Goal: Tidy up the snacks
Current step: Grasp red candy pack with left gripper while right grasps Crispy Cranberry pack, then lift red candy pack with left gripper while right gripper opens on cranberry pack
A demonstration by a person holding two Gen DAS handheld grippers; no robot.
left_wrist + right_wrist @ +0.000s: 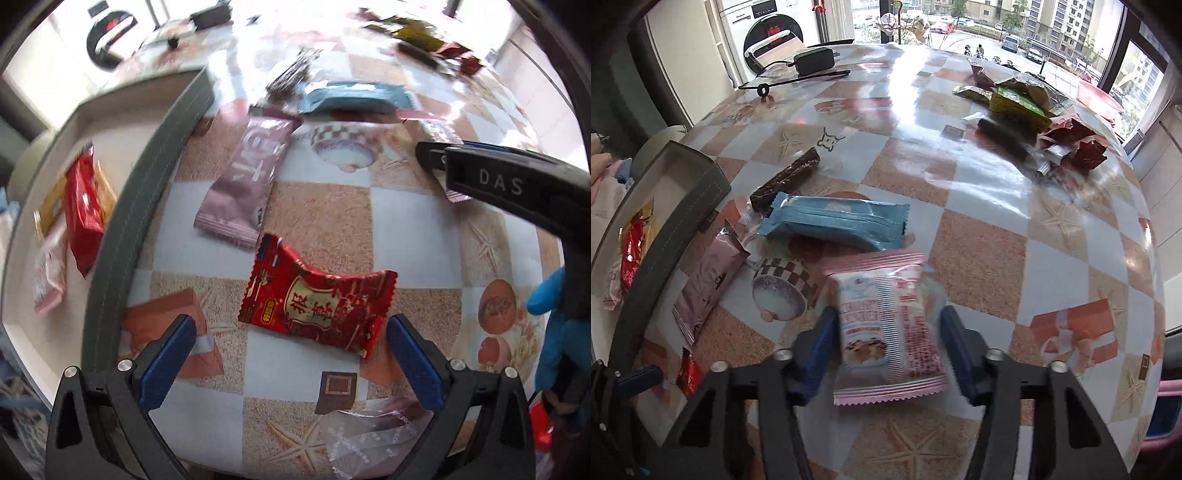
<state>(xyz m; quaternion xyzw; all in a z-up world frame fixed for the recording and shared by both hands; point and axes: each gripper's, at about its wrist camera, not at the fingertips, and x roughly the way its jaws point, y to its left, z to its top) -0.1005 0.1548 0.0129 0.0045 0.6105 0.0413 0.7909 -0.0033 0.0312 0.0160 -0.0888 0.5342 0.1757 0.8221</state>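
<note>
The box [683, 177] sits far left on the table [979, 240]. My right gripper [886, 347] pinches the pink packet [886, 325] — I should lift it level, clearing the blue pack [834, 221]. My left gripper [291, 362] hangs spread over the red candy [317, 302].

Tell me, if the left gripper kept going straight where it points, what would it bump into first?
Probably the red candy packet. It lies on the table right ahead of the open left gripper, between the lines of its fingers. Depth is hard to judge here.
</note>
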